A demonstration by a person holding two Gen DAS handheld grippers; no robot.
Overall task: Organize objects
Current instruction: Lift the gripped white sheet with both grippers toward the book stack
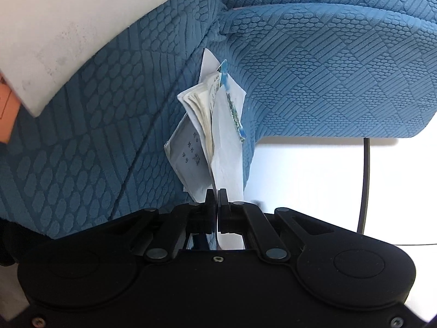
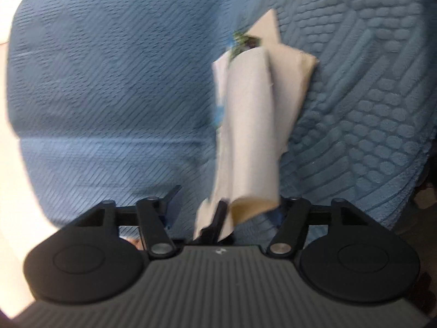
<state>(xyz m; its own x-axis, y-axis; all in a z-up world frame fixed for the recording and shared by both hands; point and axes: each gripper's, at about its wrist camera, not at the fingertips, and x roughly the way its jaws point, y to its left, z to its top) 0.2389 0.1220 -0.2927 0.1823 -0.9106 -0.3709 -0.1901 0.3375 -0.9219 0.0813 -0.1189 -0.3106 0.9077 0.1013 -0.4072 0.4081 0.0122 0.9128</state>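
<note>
Left gripper (image 1: 216, 195) clamped on paper bundle (image 1: 210, 125) (folded sheets, some printed), held against blue textured sofa (image 1: 314, 68). Right gripper (image 2: 218, 207) jaws apart, bundle between them, not pressed; view blurred.

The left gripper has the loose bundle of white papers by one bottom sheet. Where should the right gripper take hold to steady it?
Grip the bundle of white papers low, just above the shut left gripper, where the sheets lie flat together. Higher up they fan out and curl. Come from the open side away from the blue textured sofa cushion, pads flat against both faces. The right gripper looks open beside the papers.
</note>
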